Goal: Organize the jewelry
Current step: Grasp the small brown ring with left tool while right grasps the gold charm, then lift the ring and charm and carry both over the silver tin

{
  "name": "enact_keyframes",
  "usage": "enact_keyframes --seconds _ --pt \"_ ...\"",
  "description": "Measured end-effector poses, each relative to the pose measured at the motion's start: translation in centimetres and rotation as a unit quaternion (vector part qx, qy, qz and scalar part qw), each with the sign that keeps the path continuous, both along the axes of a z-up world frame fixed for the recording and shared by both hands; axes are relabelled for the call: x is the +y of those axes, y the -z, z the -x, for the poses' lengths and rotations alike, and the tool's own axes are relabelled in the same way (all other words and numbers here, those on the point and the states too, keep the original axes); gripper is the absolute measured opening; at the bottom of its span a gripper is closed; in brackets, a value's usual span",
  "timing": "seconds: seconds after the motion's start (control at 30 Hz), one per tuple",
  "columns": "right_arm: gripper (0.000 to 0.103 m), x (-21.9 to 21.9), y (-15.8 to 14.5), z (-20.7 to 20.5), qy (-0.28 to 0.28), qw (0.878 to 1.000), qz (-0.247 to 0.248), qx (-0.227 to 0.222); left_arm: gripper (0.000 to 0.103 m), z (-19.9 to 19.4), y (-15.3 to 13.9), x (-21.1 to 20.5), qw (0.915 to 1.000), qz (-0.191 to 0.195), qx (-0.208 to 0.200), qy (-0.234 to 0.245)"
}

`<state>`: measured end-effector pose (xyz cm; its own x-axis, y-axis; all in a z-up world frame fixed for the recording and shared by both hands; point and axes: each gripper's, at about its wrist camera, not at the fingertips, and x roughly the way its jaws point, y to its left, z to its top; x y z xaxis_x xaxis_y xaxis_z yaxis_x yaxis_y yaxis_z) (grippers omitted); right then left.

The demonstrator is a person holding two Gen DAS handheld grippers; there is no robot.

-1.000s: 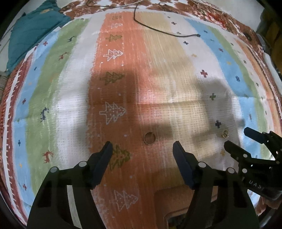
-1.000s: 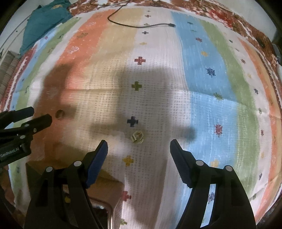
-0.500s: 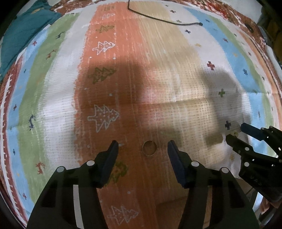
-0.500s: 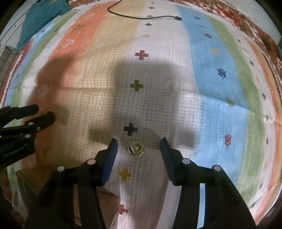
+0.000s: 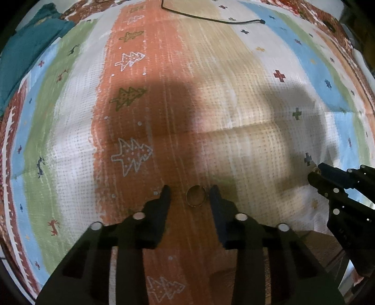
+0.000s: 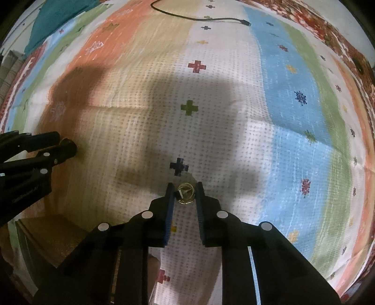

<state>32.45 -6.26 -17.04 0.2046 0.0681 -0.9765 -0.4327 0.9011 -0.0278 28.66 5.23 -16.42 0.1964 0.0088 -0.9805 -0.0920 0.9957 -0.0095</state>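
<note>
- A striped cloth [image 5: 234, 117] fills both views, with bands of orange, tan, white, blue and green, printed with small trees, deer and crosses. Broad shadows fall across its middle.
- A teal cloth [image 5: 25, 54] lies bunched at the far left corner.
- A brown box [image 6: 46, 237] sits at the near edge, between the two grippers; only its top corner shows.
- A thin black cable [image 5: 211, 20] curves across the far end of the striped cloth.
- The left gripper [image 5: 189, 194] points almost straight down over the orange band. Its jaws have just been closing and now stand narrow, one on each side of a ring, with a slim gap showing on both sides, so they do not yet pinch it.
- The right gripper [image 6: 185, 190] points down over the white band, just below a dark blue cross [image 6: 179, 166]. Its jaws have also just been closing and now sit tight against an ornament, one pad on each side.
- The ring [image 5: 196, 199] is a plain gold band lying flat on the orange stripe, between the left fingertips.
- The ornament [image 6: 185, 193] is a small gold piece of jewelry, round with a pale centre, resting on the white stripe between the right pads. Its exact kind is too small to tell.
</note>
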Motion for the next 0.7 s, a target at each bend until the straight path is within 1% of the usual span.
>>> enact_keyframes --seconds 0.03,0.07,0.1,0.2,0.23,0.3,0.47,0.7 --pt "0.019 0.0 0.0 0.0 0.0 1.0 0.0 0.0 0.02 0.0 0.0 -0.1 1.0 0.0 0.0 0.001" --pt "0.018 0.1 0.0 0.0 0.0 1.0 -0.001 -0.001 0.018 0.1 0.0 -0.1 1.0 0.0 0.0 0.001" --pt "0.016 0.1 0.0 0.0 0.0 1.0 -0.001 -0.002 0.018 0.1 0.0 -0.1 1.0 0.0 -0.001 0.002" --pt "0.016 -0.4 -0.2 0.3 0.0 1.0 -0.006 -0.005 0.018 0.2 -0.2 -0.1 1.0 -0.001 -0.002 0.002" --pt "0.016 -1.2 -0.7 0.5 -0.001 1.0 -0.006 -0.008 0.018 0.3 -0.3 0.0 1.0 0.0 -0.003 0.001" --pt "0.016 -1.2 -1.2 0.8 -0.001 1.0 -0.009 -0.013 0.018 0.6 -0.7 0.1 1.0 0.002 -0.009 -0.001" --pt "0.016 -1.9 -2.9 1.5 0.006 0.999 -0.024 -0.026 0.018 1.6 -2.6 0.2 0.9994 0.014 -0.031 -0.006" --pt "0.016 -2.7 -4.4 2.4 0.007 0.998 -0.041 -0.037 0.018 3.3 -4.2 0.9 0.9985 0.021 -0.049 -0.011"
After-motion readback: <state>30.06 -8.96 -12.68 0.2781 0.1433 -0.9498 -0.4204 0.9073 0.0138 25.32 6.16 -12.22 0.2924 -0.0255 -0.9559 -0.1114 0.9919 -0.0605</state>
